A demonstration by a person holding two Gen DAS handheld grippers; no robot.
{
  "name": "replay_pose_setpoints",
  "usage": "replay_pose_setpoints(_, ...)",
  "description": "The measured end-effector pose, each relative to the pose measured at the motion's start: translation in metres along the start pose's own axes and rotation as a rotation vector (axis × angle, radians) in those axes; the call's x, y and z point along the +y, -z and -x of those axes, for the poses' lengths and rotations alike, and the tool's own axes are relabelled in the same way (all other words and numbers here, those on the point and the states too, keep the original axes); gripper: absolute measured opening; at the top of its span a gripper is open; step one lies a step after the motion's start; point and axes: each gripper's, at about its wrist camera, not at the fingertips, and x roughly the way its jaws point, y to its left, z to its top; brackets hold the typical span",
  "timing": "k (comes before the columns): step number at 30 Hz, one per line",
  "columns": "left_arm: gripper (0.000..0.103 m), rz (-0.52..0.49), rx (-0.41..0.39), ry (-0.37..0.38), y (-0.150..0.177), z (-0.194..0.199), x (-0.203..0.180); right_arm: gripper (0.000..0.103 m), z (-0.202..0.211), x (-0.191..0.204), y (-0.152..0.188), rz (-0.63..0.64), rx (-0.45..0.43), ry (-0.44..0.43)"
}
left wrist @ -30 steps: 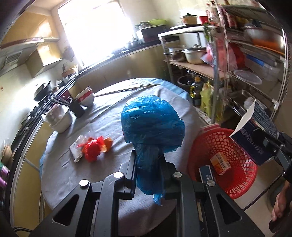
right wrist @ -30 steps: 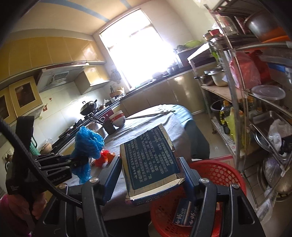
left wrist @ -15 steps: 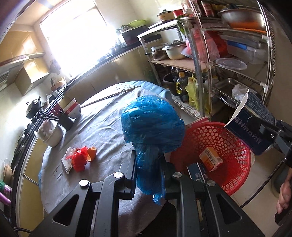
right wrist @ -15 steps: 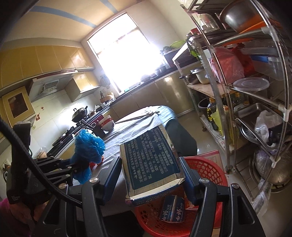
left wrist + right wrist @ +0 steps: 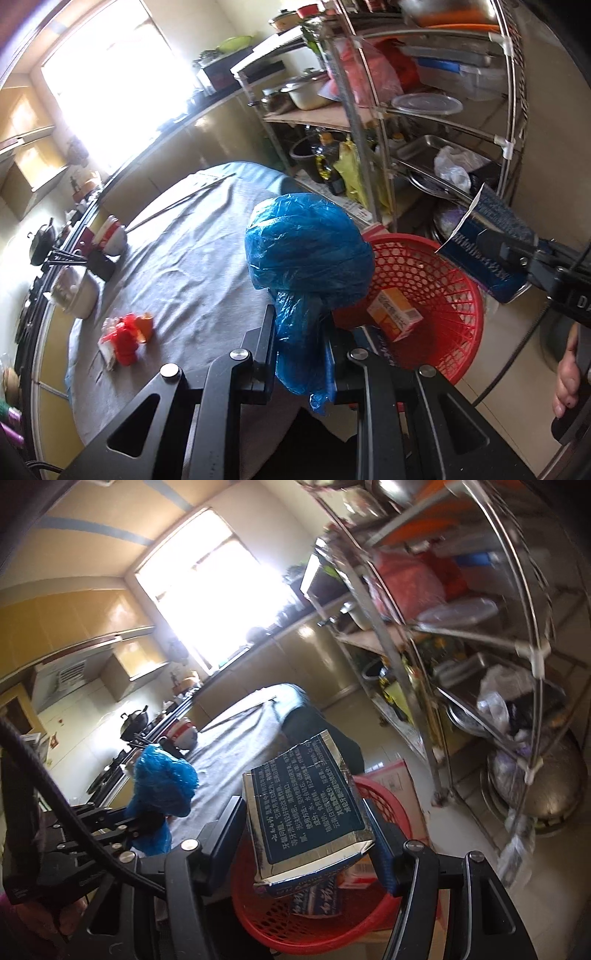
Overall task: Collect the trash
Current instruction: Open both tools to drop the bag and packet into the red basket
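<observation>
My left gripper point(image 5: 300, 345) is shut on the neck of a knotted blue plastic bag point(image 5: 308, 251), held up at the table's edge beside a red mesh basket point(image 5: 436, 280). An orange carton point(image 5: 394, 314) lies in that basket. My right gripper point(image 5: 308, 823) is shut on a dark blue box point(image 5: 308, 805) with white print, right above the red basket point(image 5: 314, 919), where another blue package point(image 5: 314, 901) lies. In the left wrist view the blue box point(image 5: 484, 254) hangs over the basket's far rim. Red and orange wrappers point(image 5: 127, 334) lie on the grey tablecloth point(image 5: 192, 266).
Bowls and a dark cup point(image 5: 99, 258) stand at the table's left edge, chopsticks point(image 5: 177, 206) at its far side. A metal rack point(image 5: 406, 110) crowded with pots, trays and bags rises just behind the basket. A pink box point(image 5: 397, 779) sits on the floor by it.
Both grippers have swung right and lower, from over the table towards the red basket. The blue bag and the blue box stay gripped, and both views have rolled.
</observation>
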Motion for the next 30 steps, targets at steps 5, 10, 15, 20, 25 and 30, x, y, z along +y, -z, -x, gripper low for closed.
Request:
replay_pose_setpoints(5, 0.022, 0.022, 0.040, 0.142, -0.006, -0.014, -0.003, 0.066, -0.009, -0.022, 0.001, -0.088, 0.015, 0.004)
replay_pose_setpoints(10, 0.030, 0.074, 0.074, 0.323, -0.010, -0.028, -0.001, 0.068, -0.023, -0.041, -0.002, -0.215, 0.042, -0.047)
replay_pose_setpoints(15, 0.050, 0.105, 0.067, 0.320, -0.008, -0.028, 0.007, 0.073, -0.043, -0.050, -0.001, -0.348, 0.103, -0.125)
replay_pose_setpoints(20, 0.050, 0.108, 0.025, 0.255, 0.000, -0.010, 0.028, 0.073, -0.038, -0.043, 0.001, -0.325, 0.098, -0.132)
replay_pose_setpoints(25, 0.061, 0.126, -0.026, 0.108, 0.014, 0.015, 0.057, 0.073, -0.032, -0.025, -0.005, -0.278, 0.093, -0.150)
replay_pose_setpoints(30, 0.068, 0.151, -0.051, -0.080, 0.030, 0.047, 0.084, 0.073, -0.030, 0.018, -0.011, -0.177, 0.109, -0.181)
